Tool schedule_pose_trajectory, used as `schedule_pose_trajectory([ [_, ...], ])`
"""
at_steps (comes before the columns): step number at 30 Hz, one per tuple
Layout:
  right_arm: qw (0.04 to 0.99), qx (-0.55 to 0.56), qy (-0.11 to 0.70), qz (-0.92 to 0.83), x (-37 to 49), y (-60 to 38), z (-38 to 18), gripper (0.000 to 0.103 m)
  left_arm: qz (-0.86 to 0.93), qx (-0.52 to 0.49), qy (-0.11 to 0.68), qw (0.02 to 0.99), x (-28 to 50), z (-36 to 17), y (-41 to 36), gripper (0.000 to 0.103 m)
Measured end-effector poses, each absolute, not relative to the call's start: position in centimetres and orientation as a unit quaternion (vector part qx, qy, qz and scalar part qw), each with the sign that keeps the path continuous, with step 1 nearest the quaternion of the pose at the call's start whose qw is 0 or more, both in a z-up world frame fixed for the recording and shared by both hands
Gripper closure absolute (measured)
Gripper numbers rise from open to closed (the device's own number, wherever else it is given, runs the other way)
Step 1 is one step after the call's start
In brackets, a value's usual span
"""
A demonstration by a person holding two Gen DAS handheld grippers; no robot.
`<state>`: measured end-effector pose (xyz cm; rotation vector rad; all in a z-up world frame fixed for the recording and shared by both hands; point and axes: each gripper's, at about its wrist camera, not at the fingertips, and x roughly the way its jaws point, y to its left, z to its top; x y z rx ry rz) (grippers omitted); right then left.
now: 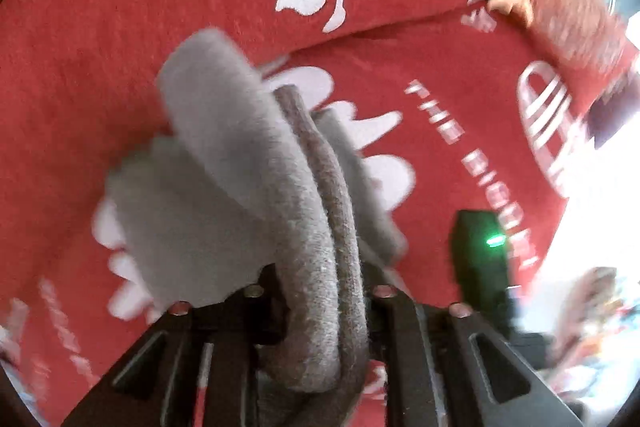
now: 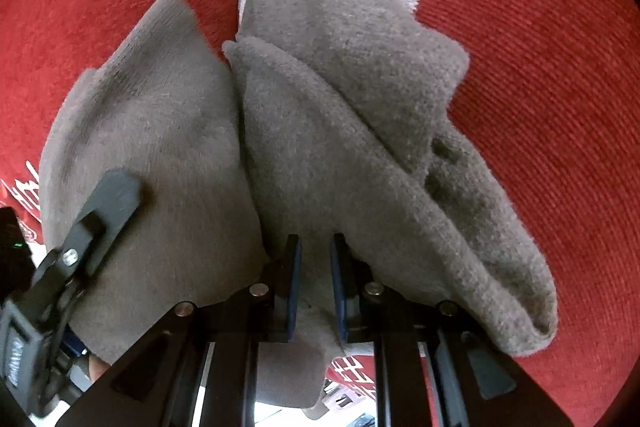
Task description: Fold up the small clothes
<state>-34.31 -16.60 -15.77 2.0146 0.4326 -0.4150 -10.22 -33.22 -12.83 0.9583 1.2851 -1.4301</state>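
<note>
Sock: soft grey knitted sock [image 2: 320, 115], crumpled on the red cloth with white lettering [image 2: 540, 67].
Right gripper [image 2: 316, 283]: jaws narrowly parted, clamping the sock's edge.
Left gripper [image 1: 320, 307]: partly open, sock's thick cuff between its fingers; whether gripped, cannot tell.

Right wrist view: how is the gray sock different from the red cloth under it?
The gray sock is plain and fuzzy, while the red cloth has fine ribs and big white writing. The gray sock is bunched up in folds; the red cloth lies spread out flat. The gray sock is small and fits in the view, but the red cloth runs past every edge. Both are soft fabric.
</note>
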Motion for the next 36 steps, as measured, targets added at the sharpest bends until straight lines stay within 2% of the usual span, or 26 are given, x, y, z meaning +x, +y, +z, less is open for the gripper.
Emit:
schedule_pose_trajectory([
  [1, 0.496, 0.833, 0.176, -0.17, -34.3, -16.6, -15.8, 0.086, -0.6, 0.355, 0.548, 0.463, -9.7, -12.4, -33.1, 0.044],
  [3, 0.495, 0.833, 0.174, -0.173, -34.7, -16.7, -16.0, 0.086, -0.624, 0.327, 0.544, 0.455, -9.9, -11.4, -32.9, 0.036],
  [7, 0.49, 0.838, 0.163, -0.177, -36.0, -17.2, -16.0, 0.086, -0.637, 0.323, 0.513, 0.477, -10.7, -9.9, -32.3, 0.036],
  [12, 0.499, 0.833, 0.139, -0.195, -38.2, -18.2, -15.4, 0.083, -0.595, 0.291, 0.528, 0.531, -5.6, -10.0, -30.8, 0.036],
  [14, 0.497, 0.837, 0.1, -0.206, -39.8, -18.9, -15.4, 0.077, -0.57, 0.289, 0.528, 0.559, -3.1, -10.6, -29.8, 0.036],
  [18, 0.482, 0.851, 0.047, -0.204, -41.8, -20.0, -16.4, 0.059, -0.5, 0.293, 0.555, 0.596, 2.2, -13.5, -27.5, 0.036],
  [20, 0.472, 0.859, 0.025, -0.198, -42.9, -20.8, -16.7, 0.054, -0.472, 0.297, 0.571, 0.602, 4.1, -15.2, -26.1, 0.036],
  [22, 0.463, 0.866, 0.004, -0.191, -43.3, -20.7, -17.3, 0.04, -0.454, 0.302, 0.585, 0.6, 5.0, -16.6, -25.1, 0.036],
  [23, 0.461, 0.868, -0.01, -0.183, -43.6, -20.8, -17.4, 0.036, -0.45, 0.303, 0.589, 0.599, 5.0, -17.0, -24.8, 0.036],
  [25, 0.468, 0.865, -0.002, -0.179, -44.0, -21.6, -17.0, 0.034, -0.446, 0.305, 0.595, 0.596, 4.9, -17.8, -24.3, 0.036],
  [26, 0.48, 0.857, 0.032, -0.183, -43.7, -22.2, -16.6, 0.034, -0.446, 0.306, 0.596, 0.594, 4.7, -18.0, -24.1, 0.036],
  [27, 0.498, 0.845, 0.071, -0.183, -43.2, -22.8, -16.1, 0.035, -0.447, 0.306, 0.594, 0.595, 4.5, -18.2, -24.0, 0.036],
  [29, 0.536, 0.805, 0.16, -0.197, -41.5, -23.8, -14.5, 0.058, -0.448, 0.31, 0.588, 0.598, 4.1, -18.2, -23.9, 0.036],
  [30, 0.56, 0.771, 0.217, -0.211, -40.5, -24.3, -13.5, 0.086, -0.448, 0.311, 0.585, 0.6, 4.0, -18.1, -24.0, 0.036],
  [32, 0.6, 0.711, 0.285, -0.233, -39.1, -24.9, -11.7, 0.088, -0.45, 0.31, 0.582, 0.602, 3.9, -17.8, -24.1, 0.036],
  [36, 0.637, 0.65, 0.323, -0.259, -38.5, -25.9, -9.8, 0.089, -0.454, 0.324, 0.571, 0.602, 3.5, -17.8, -24.3, 0.036],
])
